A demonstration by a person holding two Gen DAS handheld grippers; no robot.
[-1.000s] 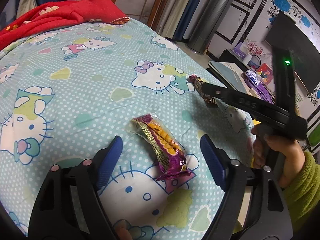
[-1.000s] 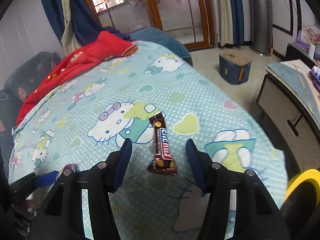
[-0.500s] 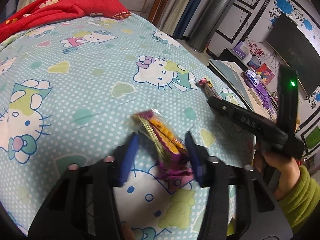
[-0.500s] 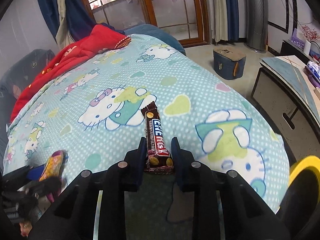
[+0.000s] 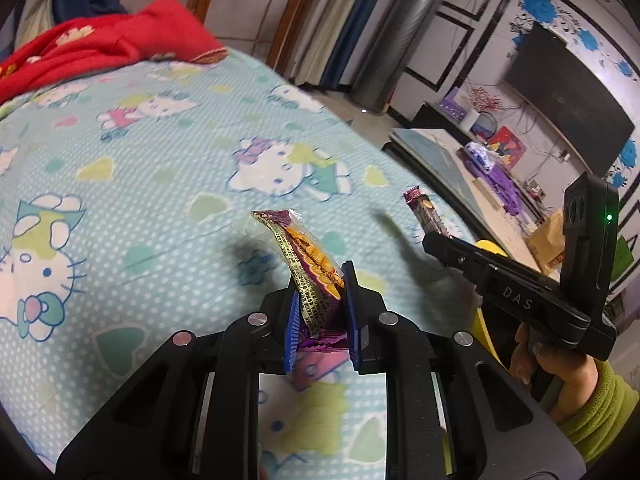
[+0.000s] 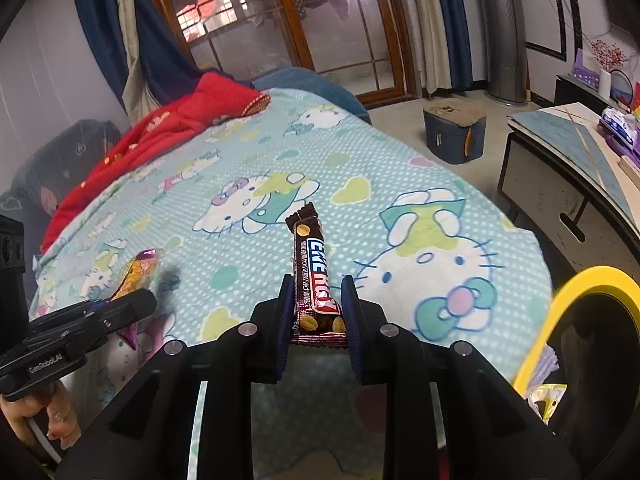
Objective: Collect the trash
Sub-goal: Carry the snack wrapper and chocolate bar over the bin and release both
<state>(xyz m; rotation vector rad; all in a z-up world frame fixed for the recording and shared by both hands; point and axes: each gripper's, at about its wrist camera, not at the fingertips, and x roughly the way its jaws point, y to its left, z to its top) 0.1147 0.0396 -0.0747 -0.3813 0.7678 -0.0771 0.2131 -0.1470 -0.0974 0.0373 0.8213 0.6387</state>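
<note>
left gripper (image 5: pixel 320 308) jaws pinch a purple snack packet (image 5: pixel 308 264) above the bed (image 5: pixel 160 184); right gripper (image 6: pixel 316 312) jaws pinch a brown chocolate bar (image 6: pixel 314 276).

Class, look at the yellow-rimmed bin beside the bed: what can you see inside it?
Inside the yellow-rimmed bin only a few crumpled wrappers show near its lower edge. Everything deeper is dark or cut off by the right gripper's frame.
</note>
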